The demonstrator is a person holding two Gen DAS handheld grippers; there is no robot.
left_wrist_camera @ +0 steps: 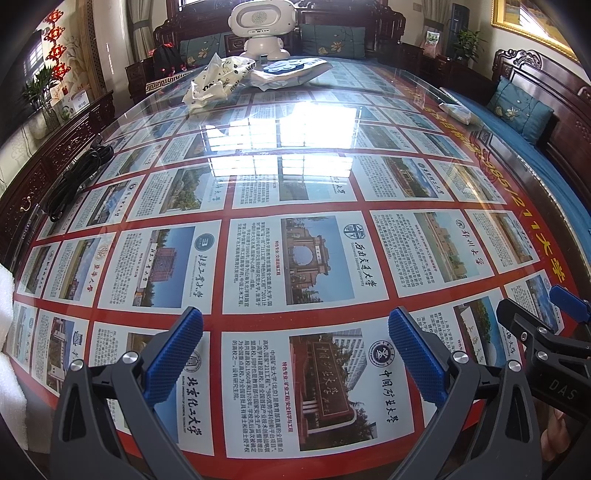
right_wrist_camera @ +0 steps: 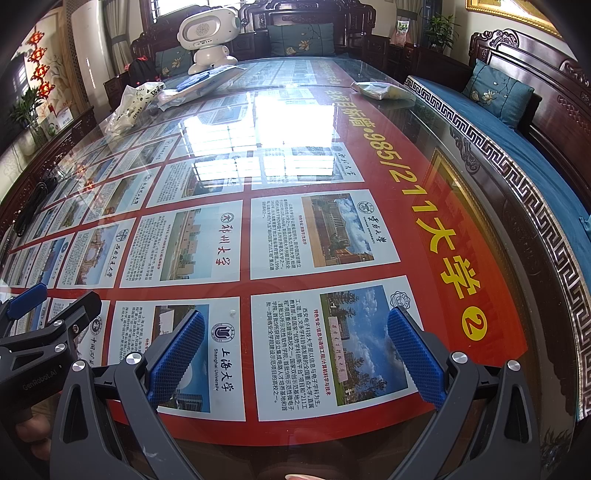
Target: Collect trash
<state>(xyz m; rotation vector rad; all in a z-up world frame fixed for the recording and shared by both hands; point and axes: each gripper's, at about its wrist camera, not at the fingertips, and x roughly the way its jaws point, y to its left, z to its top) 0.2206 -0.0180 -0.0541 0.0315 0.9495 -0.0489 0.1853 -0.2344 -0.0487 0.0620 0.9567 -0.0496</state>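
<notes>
While held above the bench point(left_wrist_camera: 295, 258):
Left claw point(left_wrist_camera: 295, 354): spread apart, nothing gripped
Right claw point(right_wrist_camera: 295, 354): spread apart, nothing gripped
Crumpled bag point(left_wrist_camera: 218, 79): seen at far end

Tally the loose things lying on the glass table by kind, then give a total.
Crumpled white plastic bag: 1
Flat white packet with blue print: 1
Tissue pack by the right edge: 1
White toy robot: 1
Black cable bundle at the left edge: 1
Total: 5

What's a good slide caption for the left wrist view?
Open left gripper hovers over the glass table; crumpled bags wait at the far end.
</notes>
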